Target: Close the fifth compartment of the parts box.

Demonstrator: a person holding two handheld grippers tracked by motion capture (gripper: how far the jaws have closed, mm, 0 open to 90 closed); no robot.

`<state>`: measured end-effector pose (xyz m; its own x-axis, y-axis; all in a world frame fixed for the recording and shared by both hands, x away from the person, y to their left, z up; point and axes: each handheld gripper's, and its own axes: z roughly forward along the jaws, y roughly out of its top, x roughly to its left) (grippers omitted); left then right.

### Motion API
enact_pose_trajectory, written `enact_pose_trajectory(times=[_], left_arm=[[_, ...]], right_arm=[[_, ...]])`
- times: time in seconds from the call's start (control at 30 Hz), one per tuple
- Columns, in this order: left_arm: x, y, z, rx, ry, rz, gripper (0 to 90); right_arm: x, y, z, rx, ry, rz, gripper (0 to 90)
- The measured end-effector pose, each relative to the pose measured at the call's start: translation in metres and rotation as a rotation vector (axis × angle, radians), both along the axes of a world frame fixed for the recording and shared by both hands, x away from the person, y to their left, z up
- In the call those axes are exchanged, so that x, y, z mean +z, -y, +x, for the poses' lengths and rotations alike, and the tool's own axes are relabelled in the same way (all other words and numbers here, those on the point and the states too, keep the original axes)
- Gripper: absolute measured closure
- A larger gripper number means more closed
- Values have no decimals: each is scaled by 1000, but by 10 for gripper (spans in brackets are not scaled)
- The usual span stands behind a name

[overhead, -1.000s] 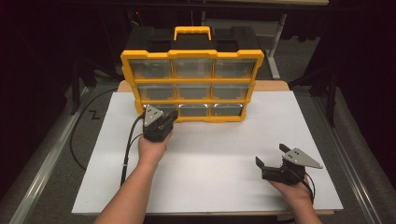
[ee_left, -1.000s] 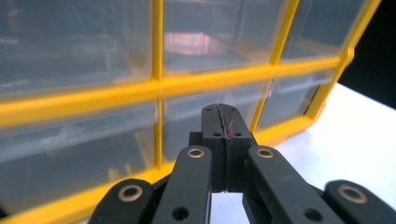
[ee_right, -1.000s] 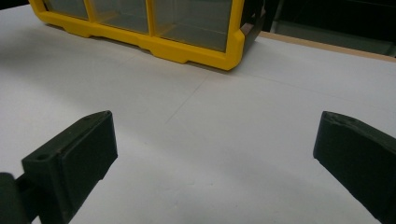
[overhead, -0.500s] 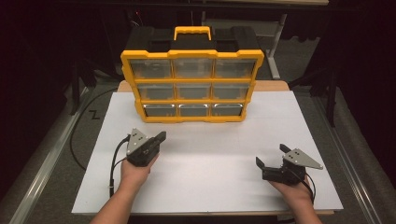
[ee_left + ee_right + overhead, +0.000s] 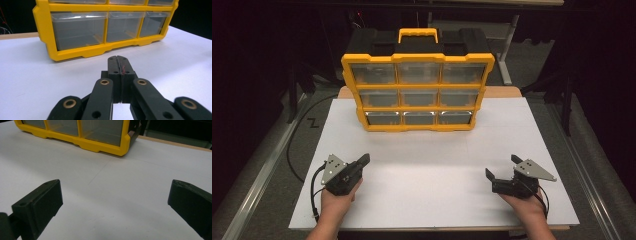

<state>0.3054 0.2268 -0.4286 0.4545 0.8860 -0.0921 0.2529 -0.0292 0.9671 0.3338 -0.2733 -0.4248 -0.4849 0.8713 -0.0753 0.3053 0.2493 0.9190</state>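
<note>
A yellow and black drawer organizer with clear drawers stands upright at the back of the white table. Its bottom row of drawers faces me in the left gripper view, and its lower right corner shows in the right gripper view. My left gripper is low over the front left of the table, jaws pressed together with nothing between them. My right gripper rests at the front right with its jaws spread wide and nothing between them.
A black cable trails from the left gripper over the table's front left edge. Dark floor and a metal rail lie left of the table. A wide stretch of white surface separates both grippers from the organizer.
My left gripper has drawn back from the organizer's lower left drawers toward the front left of the table, and sits lower. The right gripper has stayed put.
</note>
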Motion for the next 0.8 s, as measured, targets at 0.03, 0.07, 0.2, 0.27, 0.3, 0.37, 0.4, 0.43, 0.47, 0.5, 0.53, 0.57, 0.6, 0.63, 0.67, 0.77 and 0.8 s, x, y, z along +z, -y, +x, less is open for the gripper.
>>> enact_pose_trajectory(times=[0.03, 0.07, 0.2, 0.27, 0.3, 0.37, 0.4, 0.43, 0.47, 0.5, 0.53, 0.57, 0.6, 0.63, 0.67, 0.77, 0.8], left_arm=[[0, 0, 0, 1, 2, 5, 894], [0, 1, 0, 1, 2, 16, 893], [-2, 3, 2, -13, -9, 22, 857], [-2, 4, 3, -18, -10, 28, 824], [-2, 4, 3, -21, -10, 29, 804], [-3, 4, 3, -25, -12, 36, 747], [-3, 5, 3, -28, -7, 36, 714], [-4, 5, 3, -29, -4, 40, 659], [-4, 5, 3, -18, -2, 50, 607], [-4, 5, 4, -21, 0, 47, 561], [-4, 5, 4, -13, 3, 46, 528], [-4, 5, 4, -13, 6, 38, 490], [-3, 4, 4, -8, 10, 37, 454], [-3, 4, 4, -5, 14, 39, 424], [-3, 4, 3, -4, 17, 40, 399], [-2, 4, 3, 1, 19, 46, 302], [-1, 4, 3, -1, 16, 46, 266]], right_arm=[[0, 0, 0, -2, -3, 1, 11], [-1, 0, 0, -3, -5, 0, 11], [-1, -2, 0, 1, -8, -6, 11], [-2, -2, 1, 1, -9, -7, 11], [-1, -2, 0, 0, -9, -8, 11], [-1, -1, 0, -1, -7, -5, 11], [-1, -1, 0, -2, -7, -4, 11], [-1, -1, 0, -2, -8, -4, 11], [-1, -1, 0, -2, -9, -5, 11], [-1, -1, 0, -1, -9, -5, 11], [-1, -1, 1, -1, -10, -6, 11], [-1, -1, 1, -1, -10, -6, 11], [-1, -1, 1, 0, -10, -5, 11], [-1, -1, 1, 1, -10, -5, 11], [-1, -1, 1, 1, -9, -4, 11], [-1, 0, 0, 1, -7, -1, 11], [-1, 0, 0, 2, -7, 0, 11]])
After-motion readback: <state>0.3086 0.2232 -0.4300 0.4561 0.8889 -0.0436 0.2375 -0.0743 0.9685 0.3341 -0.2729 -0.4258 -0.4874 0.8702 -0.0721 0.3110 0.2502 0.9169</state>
